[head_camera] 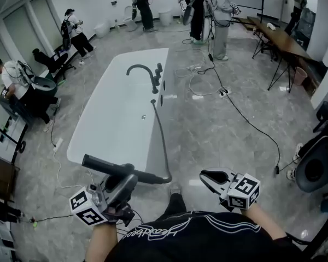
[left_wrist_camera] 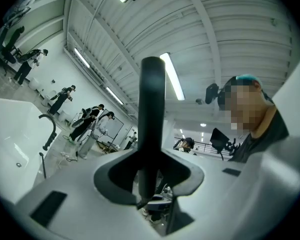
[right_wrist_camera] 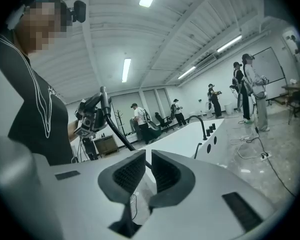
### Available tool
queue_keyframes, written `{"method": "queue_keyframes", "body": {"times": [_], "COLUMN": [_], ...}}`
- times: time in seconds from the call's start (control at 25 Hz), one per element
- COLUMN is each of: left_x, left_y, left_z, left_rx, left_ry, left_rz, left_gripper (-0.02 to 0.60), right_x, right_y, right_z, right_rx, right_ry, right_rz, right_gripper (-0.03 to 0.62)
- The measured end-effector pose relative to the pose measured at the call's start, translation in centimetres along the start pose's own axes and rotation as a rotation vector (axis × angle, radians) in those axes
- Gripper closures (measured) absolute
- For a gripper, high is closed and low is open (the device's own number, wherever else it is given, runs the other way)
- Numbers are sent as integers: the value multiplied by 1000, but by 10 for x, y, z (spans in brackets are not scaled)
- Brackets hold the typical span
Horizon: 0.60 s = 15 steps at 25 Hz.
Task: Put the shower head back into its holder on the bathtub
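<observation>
Closest under the head camera is my operator's dark shirt (head_camera: 180,236) along the bottom edge, and just above it the two tools. The left gripper (head_camera: 123,182), at lower left, has its jaws clamped on the handle of the shower head (head_camera: 101,165). The right gripper (head_camera: 208,176), at lower centre-right, is pinched together with nothing in it; its own view shows the right gripper (right_wrist_camera: 146,171) with only a thin slit between the pads. The shower head is a dark wand lying nearly level, its long axis running across the lower left of the frame. The free end points toward the left edge and the other end toward the centre, where the hose (head_camera: 163,141) joins it. In the left gripper view the shower head (left_wrist_camera: 152,109) rises straight up through the left gripper (left_wrist_camera: 147,181) toward the ceiling lights. The wand sits just over the near end of the white bathtub (head_camera: 115,108). The hose climbs along the tub's right rim to a row of dark fittings (head_camera: 157,83) beside the curved faucet (head_camera: 145,72); I cannot tell which fitting is the holder. Right of the tub is open grey floor (head_camera: 197,135), crossed by a cable (head_camera: 246,119). People (head_camera: 218,15) stand well apart at the top.
</observation>
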<state>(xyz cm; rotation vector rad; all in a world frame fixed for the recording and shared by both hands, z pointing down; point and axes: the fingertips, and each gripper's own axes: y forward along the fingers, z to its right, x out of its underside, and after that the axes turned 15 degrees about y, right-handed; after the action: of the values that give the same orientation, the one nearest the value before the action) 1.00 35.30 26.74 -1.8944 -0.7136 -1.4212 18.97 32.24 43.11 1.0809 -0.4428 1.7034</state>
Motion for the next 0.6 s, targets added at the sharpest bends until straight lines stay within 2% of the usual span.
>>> {"method": "queue_keyframes", "body": {"times": [0.24, 0.36, 0.48, 0.6], "left_x": [-27, -37, -49, -67], "left_y": [18, 38, 53, 67], "left_z": [-71, -123, -169, -208], "left_rx": [9, 12, 13, 25], "left_ry": [-29, -63, -97, -82], "left_rz": [64, 96, 120, 133], "left_gripper": [446, 446, 446, 446], "right_x": [-2, -8, -7, -11], "right_y": [67, 113, 155, 199], "right_z": [26, 52, 79, 104], "right_rx": [-47, -92, -82, -82], "right_ry": [12, -16, -57, -44], "right_rz": [-90, -136, -193, -230], "right_gripper": [559, 438, 406, 393]}}
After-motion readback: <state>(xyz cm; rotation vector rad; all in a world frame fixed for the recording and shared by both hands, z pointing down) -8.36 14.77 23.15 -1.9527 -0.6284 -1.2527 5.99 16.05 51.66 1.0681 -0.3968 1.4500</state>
